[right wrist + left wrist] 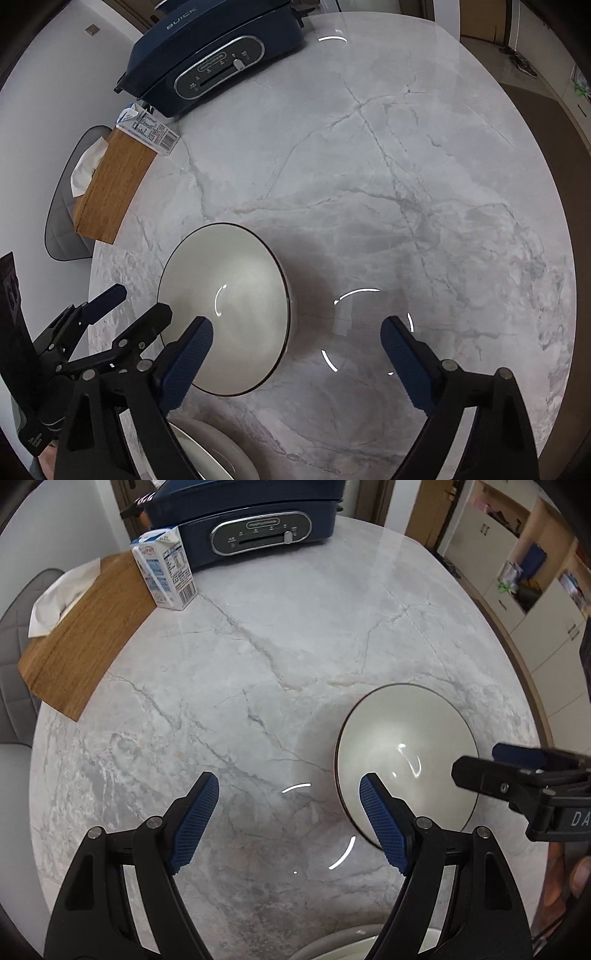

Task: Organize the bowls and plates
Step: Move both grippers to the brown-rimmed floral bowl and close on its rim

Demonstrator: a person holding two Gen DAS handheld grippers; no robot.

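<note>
marble worktop (258,657) fills the left wrist view; left claw (290,825) spread and empty, white bowl (406,753) behind its right finger, right claw (517,771) beyond the bowl. right wrist view: right claw (297,363) spread, empty, bowl (229,302) behind its left finger, plate (221,450) beneath it.

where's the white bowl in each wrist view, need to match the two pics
Left wrist view: the white bowl sits lower right on the marble table, just beyond the left gripper's right-hand finger.
Right wrist view: the white bowl sits lower left, partly behind the right gripper's left-hand finger.
Shared landmark: the dark blue appliance at the table's far edge, top of both views.
</note>
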